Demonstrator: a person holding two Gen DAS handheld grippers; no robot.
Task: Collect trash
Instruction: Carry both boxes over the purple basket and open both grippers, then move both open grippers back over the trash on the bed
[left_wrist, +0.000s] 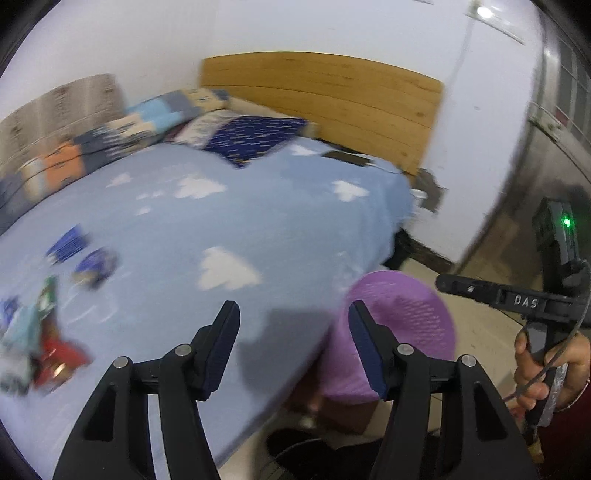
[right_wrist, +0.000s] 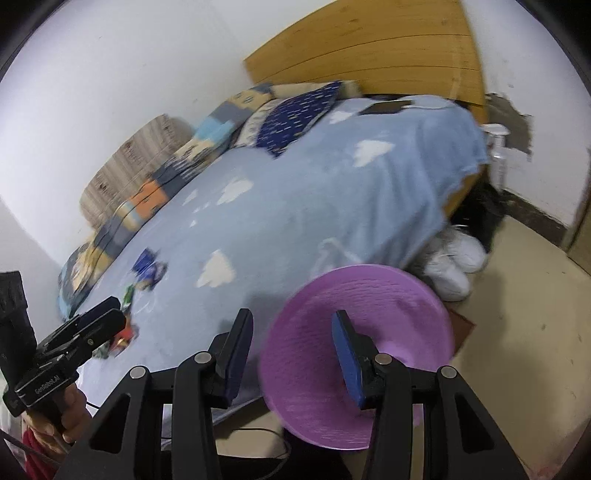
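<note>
Bed (left_wrist: 221, 229) fills most of both views, spread with a light blue blanket (right_wrist: 332, 206) printed with white clouds, its wooden headboard (left_wrist: 325, 99) standing against a white wall. Along the bed's far side lies a patchwork quilt (left_wrist: 110, 136) in blue, orange and grey, and beside it a dark blue pillow (left_wrist: 255, 140) near the headboard. A flat dark object (left_wrist: 349, 158), too blurred to name, lies on the blanket close to the headboard.

A purple plastic basket (right_wrist: 354, 354) sits just off the near edge of the bed, tilted so its mouth faces the cameras. White shoes (right_wrist: 454, 266) lie on the floor beyond it, partly under the hanging blanket.

The trash (left_wrist: 48, 332) is on the blanket, toward the left of the left wrist view: a blurred heap of red, green and pale wrappers, with two blue pieces (left_wrist: 94, 266) just beyond it.

The right claw (right_wrist: 291, 343) stands partly open; its right finger sits in front of the basket's inside and its left finger to the left of the rim, so the rim runs between them, but whether the pads press on it cannot be told. The left claw (left_wrist: 293, 339) is about half open with nothing between its fingers, hanging above the blanket's near edge, well apart from the trash. A hand (left_wrist: 546, 369) holds the right claw's handle.
</note>
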